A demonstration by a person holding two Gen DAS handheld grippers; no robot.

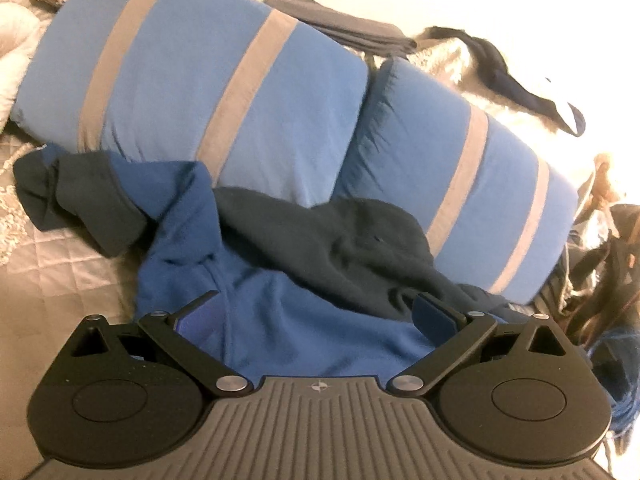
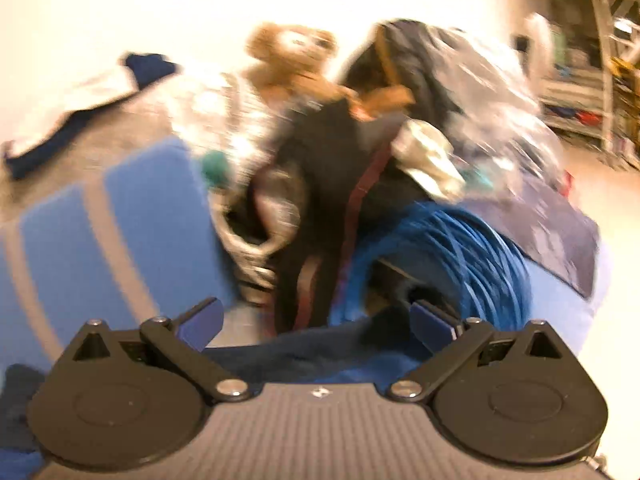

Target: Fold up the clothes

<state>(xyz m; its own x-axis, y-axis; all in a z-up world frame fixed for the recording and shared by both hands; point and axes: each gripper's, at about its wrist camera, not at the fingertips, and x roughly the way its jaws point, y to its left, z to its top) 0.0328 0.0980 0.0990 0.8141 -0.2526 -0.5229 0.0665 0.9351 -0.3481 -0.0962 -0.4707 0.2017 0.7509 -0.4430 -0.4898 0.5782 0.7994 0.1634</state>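
— Two striped pillows (image 1: 224, 92), light blue with grey bands, lie side by side across the bed, and the blue sweatshirt with dark navy sleeves and hood (image 1: 280, 288) is crumpled right against their lower edge on the quilted beige bedspread (image 1: 60, 276).

— How does the left gripper (image 1: 316, 312) stand?

— Its fingers are spread wide above the blue body of the sweatshirt, nothing pinched between the pads.

— And the right gripper (image 2: 316, 320)?

— Also spread wide and empty, with only a dark blue edge of cloth showing below it. That view is badly blurred.

— What lies ahead of it?

— One brown teddy bear (image 2: 292, 60) sits on a heap of dark clothing (image 2: 352, 168), with a coil of blue cable (image 2: 472, 248) just beside it.
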